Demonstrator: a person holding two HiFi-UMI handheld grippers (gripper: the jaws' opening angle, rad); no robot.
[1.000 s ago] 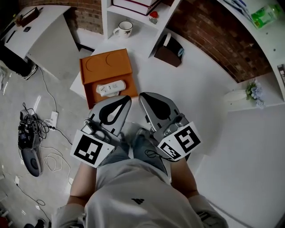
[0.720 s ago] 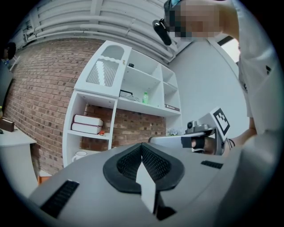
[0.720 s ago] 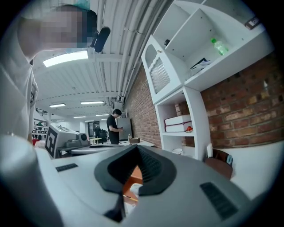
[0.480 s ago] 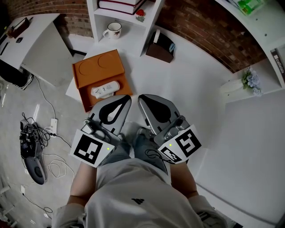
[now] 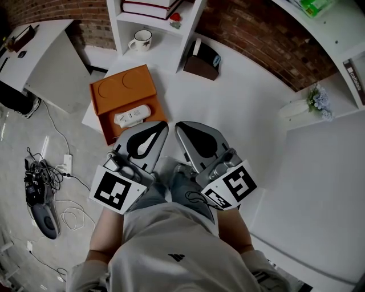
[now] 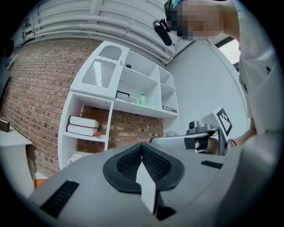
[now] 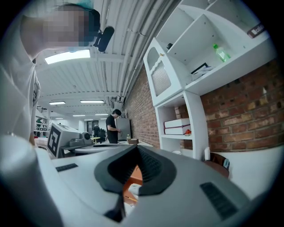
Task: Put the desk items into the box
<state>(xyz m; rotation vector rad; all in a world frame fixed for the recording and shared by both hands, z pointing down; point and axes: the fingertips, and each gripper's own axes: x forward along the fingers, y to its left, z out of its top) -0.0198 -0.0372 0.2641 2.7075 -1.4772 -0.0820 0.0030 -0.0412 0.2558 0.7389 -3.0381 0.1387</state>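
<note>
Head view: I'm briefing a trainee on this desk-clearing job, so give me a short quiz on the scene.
1. True or false: the orange box already holds a white item.
2. Where does the mug stand? A) in the box B) in the shelf unit, below the books C) on the floor
3. What do the left gripper and the right gripper hold?
Key: 1 true; 2 B; 3 nothing, both are shut and empty.

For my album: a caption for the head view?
Left gripper and right gripper, shut, near the orange box.
</note>
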